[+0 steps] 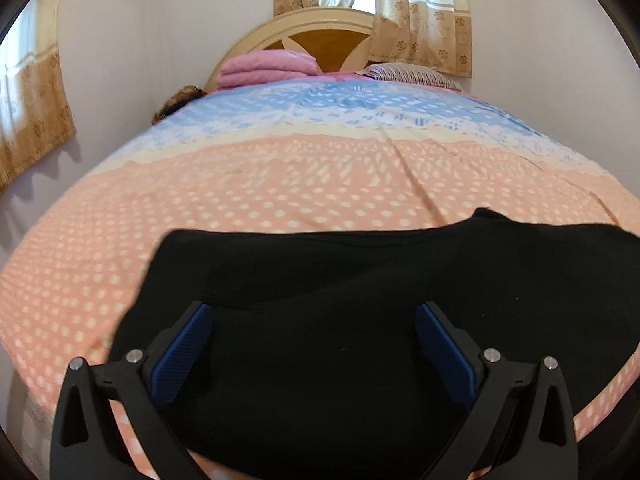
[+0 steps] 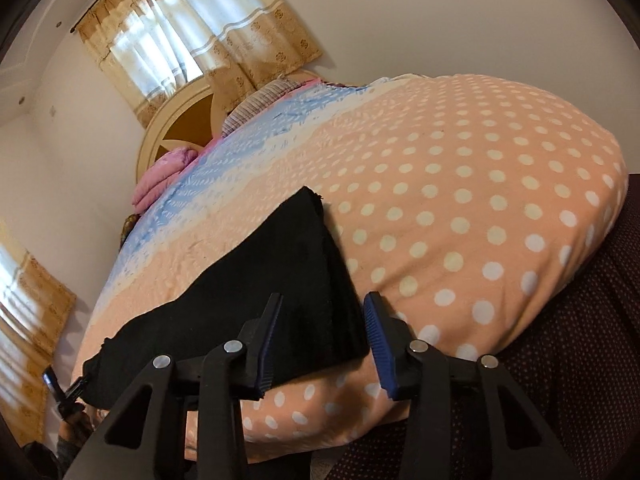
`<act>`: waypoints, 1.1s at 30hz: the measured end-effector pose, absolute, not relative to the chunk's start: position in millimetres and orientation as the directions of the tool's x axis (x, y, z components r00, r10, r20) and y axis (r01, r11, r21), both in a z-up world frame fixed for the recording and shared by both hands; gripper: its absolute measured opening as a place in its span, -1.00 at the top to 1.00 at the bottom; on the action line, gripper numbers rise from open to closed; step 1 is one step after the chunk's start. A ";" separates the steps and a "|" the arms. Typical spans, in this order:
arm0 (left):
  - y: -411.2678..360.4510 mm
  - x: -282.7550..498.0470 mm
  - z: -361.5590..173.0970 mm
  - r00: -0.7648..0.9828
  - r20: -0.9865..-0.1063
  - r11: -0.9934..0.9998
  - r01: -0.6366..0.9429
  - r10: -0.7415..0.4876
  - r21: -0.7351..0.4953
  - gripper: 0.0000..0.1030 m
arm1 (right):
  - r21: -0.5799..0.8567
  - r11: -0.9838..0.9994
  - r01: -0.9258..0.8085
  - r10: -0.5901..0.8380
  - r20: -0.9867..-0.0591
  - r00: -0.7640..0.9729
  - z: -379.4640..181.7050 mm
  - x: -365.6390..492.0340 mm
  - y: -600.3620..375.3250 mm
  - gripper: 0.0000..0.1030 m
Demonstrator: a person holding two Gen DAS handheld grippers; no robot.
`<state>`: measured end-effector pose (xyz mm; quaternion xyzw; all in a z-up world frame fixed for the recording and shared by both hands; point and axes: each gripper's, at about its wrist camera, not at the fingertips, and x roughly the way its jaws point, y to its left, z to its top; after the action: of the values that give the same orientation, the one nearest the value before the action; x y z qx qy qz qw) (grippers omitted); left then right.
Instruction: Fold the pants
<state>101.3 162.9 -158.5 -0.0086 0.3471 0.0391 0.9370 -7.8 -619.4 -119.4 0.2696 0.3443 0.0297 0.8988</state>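
Two grippers hang over black pants (image 1: 360, 300) that lie near the foot edge of a bed, on a spotted sheet (image 1: 280, 184) that is peach close by and blue toward the head.

In the left wrist view the left gripper (image 1: 314, 312) stands low in the picture, its jaws wide apart, one blue pad (image 1: 188, 356) toward 7 o'clock and the other toward 5 o'clock. The dark cloth fills the gap between them and spreads out to 3 o'clock; neither pad presses on it. At 12 o'clock a wooden headboard (image 1: 320, 44) rises under a curtain (image 1: 400, 12), with a folded pink blanket (image 1: 264, 66) and a striped pillow (image 1: 408, 74) before it.

In the right wrist view the right gripper (image 2: 324, 300) sits at 6 o'clock with its jaws partly apart. The right-hand end of the pants lies between them: the pad on the 7 o'clock side overlaps the cloth, while the pad toward 5 o'clock stands just beside the cloth's edge, over the sheet. Whether the pads touch the cloth I cannot tell. The pants run from there toward 8 o'clock, and their far corner points to 12 o'clock.
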 end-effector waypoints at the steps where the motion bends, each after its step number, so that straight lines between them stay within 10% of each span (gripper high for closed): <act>1: 162.6 104.1 -160.9 0.751 -0.657 0.997 -0.082 0.060 -0.003 -1.00 | 0.515 0.847 0.133 0.248 -0.603 0.758 -120.0 -7.1 -620.4 0.60; 33: 162.6 101.4 -165.9 0.705 -0.707 0.993 -0.112 0.053 -0.038 -1.00 | 0.432 0.879 -0.202 0.405 -0.453 0.794 -30.9 -14.6 -500.1 0.80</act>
<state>101.4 162.6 -165.9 -0.0393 0.3815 0.0447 0.9225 -14.6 -500.1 -30.9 0.1840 0.2759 0.1633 0.9292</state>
